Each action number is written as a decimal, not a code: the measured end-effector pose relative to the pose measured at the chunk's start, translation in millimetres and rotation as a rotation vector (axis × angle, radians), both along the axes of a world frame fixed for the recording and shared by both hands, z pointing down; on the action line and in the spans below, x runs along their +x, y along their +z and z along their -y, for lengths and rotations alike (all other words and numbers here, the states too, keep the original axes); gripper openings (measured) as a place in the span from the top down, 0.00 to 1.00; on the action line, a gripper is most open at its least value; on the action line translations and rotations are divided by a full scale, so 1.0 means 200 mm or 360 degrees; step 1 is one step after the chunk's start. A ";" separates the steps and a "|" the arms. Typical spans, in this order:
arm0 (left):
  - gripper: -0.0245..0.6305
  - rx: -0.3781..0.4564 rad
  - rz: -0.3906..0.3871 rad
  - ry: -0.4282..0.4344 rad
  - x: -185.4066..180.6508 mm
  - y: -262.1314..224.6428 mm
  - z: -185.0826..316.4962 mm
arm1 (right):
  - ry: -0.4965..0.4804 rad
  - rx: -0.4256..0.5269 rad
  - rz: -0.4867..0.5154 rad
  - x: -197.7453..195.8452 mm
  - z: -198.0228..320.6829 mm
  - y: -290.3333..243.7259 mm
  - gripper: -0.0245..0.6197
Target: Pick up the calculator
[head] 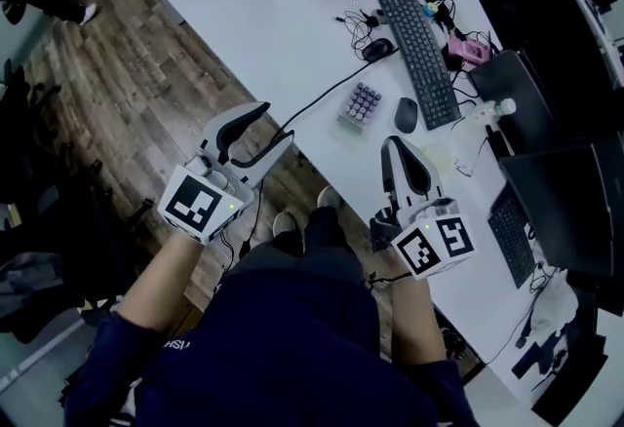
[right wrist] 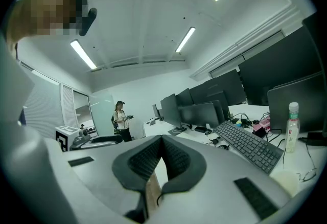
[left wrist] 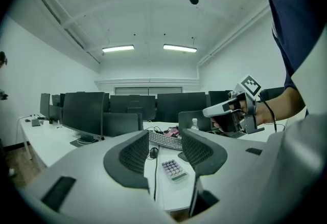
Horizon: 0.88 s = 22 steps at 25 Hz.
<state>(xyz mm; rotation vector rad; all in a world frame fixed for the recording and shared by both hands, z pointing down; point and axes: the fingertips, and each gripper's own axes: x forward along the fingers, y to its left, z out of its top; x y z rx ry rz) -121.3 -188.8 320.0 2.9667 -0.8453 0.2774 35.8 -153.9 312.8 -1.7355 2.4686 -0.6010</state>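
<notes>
Hovering both tools at the near edge of the long white desk [head: 283,25], short of the target, because as I judge it the reach has not begun. The small grey calculator with purple keys [head: 360,106] lies flat on the desk near that edge. It is just beside the black computer mouse [head: 407,114], near the long black keyboard [head: 420,45], and well apart from both grippers. My left gripper [head: 278,121] is spread wide with nothing in it. In the left gripper view the calculator [left wrist: 172,169] sits framed in the gap ahead, so I judge this is the one lined up for the grab, opened in advance to take the flat body by its edges. My right gripper [head: 395,144] is clenched, pads meeting with nothing between them in the right gripper view [right wrist: 162,138], and is parked aside. A thin black cable [head: 327,96] runs across the desk close by the calculator and could snag on approach. For containers, I see no tray, box or bin. There is only a clear plastic bottle [right wrist: 292,125] standing upright past the keyboard, and I cannot tell what is in it.
</notes>
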 end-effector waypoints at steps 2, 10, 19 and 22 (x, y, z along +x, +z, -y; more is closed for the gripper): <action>0.63 -0.0014 0.0004 -0.0005 0.03 0.03 0.04 | 0.0004 -0.0008 0.0007 0.03 0.04 0.02 0.95; 0.63 -0.0067 0.0044 0.0001 0.17 0.16 0.19 | -0.0004 -0.0076 0.0046 0.15 0.22 0.17 0.95; 0.63 -0.0117 0.0111 0.0021 0.37 0.36 0.32 | -0.0033 -0.0155 0.0083 0.31 0.40 0.34 0.95; 0.63 -0.0138 0.0138 0.0032 0.42 0.42 0.35 | -0.0038 -0.0177 0.0099 0.35 0.45 0.39 0.95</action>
